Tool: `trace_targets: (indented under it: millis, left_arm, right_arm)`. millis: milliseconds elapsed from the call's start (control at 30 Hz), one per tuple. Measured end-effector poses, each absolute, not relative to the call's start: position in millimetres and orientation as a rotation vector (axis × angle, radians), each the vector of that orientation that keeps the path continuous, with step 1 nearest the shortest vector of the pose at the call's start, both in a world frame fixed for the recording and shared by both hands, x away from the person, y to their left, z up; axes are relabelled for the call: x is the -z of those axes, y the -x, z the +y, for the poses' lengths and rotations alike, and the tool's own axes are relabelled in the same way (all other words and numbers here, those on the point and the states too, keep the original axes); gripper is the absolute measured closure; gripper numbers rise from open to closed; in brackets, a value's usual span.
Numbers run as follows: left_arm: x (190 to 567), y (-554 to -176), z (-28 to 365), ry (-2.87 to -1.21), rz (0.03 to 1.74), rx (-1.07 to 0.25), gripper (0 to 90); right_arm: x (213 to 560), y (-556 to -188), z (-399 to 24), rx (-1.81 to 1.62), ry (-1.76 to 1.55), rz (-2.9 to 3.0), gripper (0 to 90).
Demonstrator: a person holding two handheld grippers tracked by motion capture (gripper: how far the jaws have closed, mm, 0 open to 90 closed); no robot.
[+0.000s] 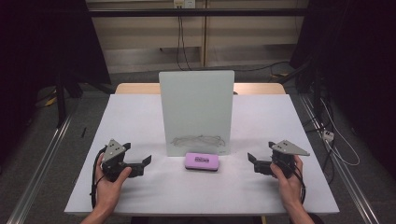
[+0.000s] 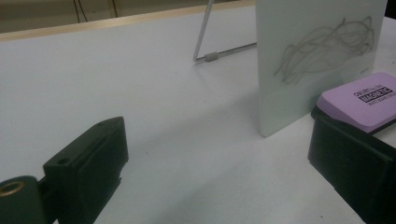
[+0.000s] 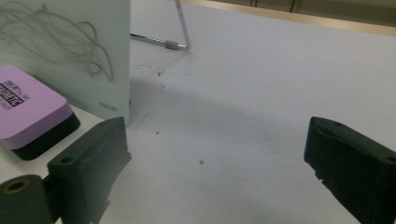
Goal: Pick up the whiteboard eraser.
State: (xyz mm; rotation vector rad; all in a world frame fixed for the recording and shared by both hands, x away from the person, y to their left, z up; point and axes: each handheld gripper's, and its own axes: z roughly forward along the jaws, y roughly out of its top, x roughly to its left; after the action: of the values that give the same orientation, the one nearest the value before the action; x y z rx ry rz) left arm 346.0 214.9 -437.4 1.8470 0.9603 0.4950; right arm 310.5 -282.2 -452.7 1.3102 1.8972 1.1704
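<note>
A small white board [image 1: 196, 109] stands upright on a wire stand at the middle of the table, with grey scribbles [image 1: 197, 140] low on its face. A purple magnetic eraser [image 1: 201, 161] lies flat just in front of it. The same board [image 2: 308, 51] and eraser [image 2: 362, 100] appear at the right of the left gripper view, and the board [image 3: 70, 51] and eraser [image 3: 28, 109] at the left of the right gripper view. My left gripper [image 1: 145, 163] rests on the table left of the eraser, open and empty. My right gripper [image 1: 252, 161] rests to the eraser's right, also open and empty.
The white table top [image 1: 140, 116] has bare room on both sides of the board. The board's wire stand [image 2: 212, 57] reaches back behind it. A wooden edge [image 1: 135, 87] runs along the far side. Cables [image 1: 334, 140] lie on the floor to the right.
</note>
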Motion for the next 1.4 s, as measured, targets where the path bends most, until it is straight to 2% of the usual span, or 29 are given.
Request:
trace_targets:
  millis: [567,900,1000,1400]
  left_arm:
    - [439,-346,213,-1.872,0.956,-0.482,5.4]
    - [441,-347,214,-1.864,0.974,-0.476,5.4]
    - [442,-346,213,-1.857,0.984,-0.428,5.4]
    - [442,-346,215,-1.872,0.968,-0.447,5.4]
  right_arm:
    - [451,-311,-281,-1.199,-1.328,1.843,4.4]
    - [450,-313,-266,-1.183,-1.274,1.948,4.4]
    - [451,-316,-258,-1.225,-1.235,2.038,5.5]
    - [438,-318,-234,-1.241,-1.083,2.265,5.2]
